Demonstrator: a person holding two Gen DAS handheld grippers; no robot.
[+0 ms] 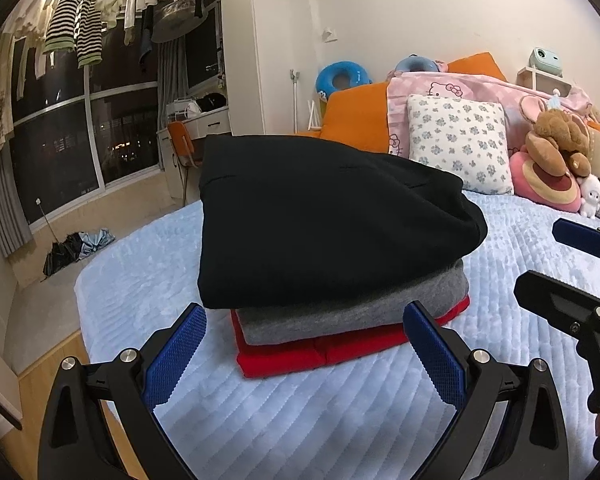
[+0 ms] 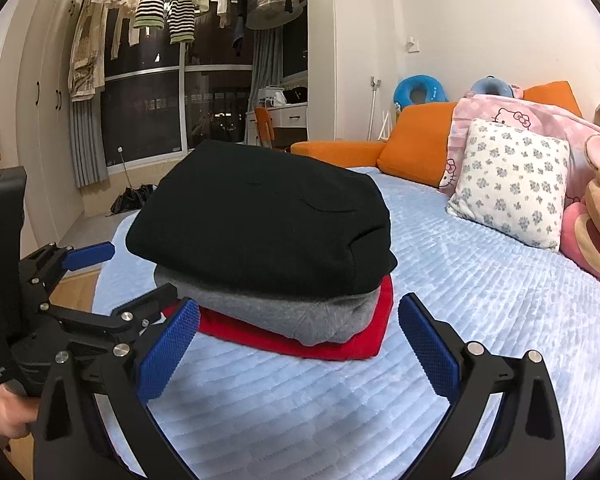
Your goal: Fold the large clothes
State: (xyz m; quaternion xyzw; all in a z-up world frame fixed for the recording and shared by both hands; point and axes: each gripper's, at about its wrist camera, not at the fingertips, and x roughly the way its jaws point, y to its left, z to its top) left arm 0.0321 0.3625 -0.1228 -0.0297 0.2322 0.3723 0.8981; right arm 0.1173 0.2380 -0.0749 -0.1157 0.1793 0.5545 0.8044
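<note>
A stack of three folded clothes lies on the light blue quilted bed [image 1: 300, 420] [image 2: 480, 320]. A black garment [image 1: 320, 220] [image 2: 260, 216] is on top, a grey one [image 1: 340, 314] [image 2: 284, 314] under it, and a red one [image 1: 292, 354] [image 2: 352, 346] at the bottom. My left gripper [image 1: 305, 312] [image 2: 144, 269] stands open at the stack's near edge and holds nothing. Beside it my right gripper [image 2: 299, 306] [image 1: 540, 256] is open too, close to the stack's near right corner, also empty.
A floral pillow [image 1: 458, 144] [image 2: 508, 184], a pink blanket, orange cushions [image 2: 416, 140] and plush toys [image 1: 556, 160] sit at the head of the bed. The bed's left edge drops to a wooden floor [image 1: 40, 380]. Laundry hangs above the window [image 1: 76, 20].
</note>
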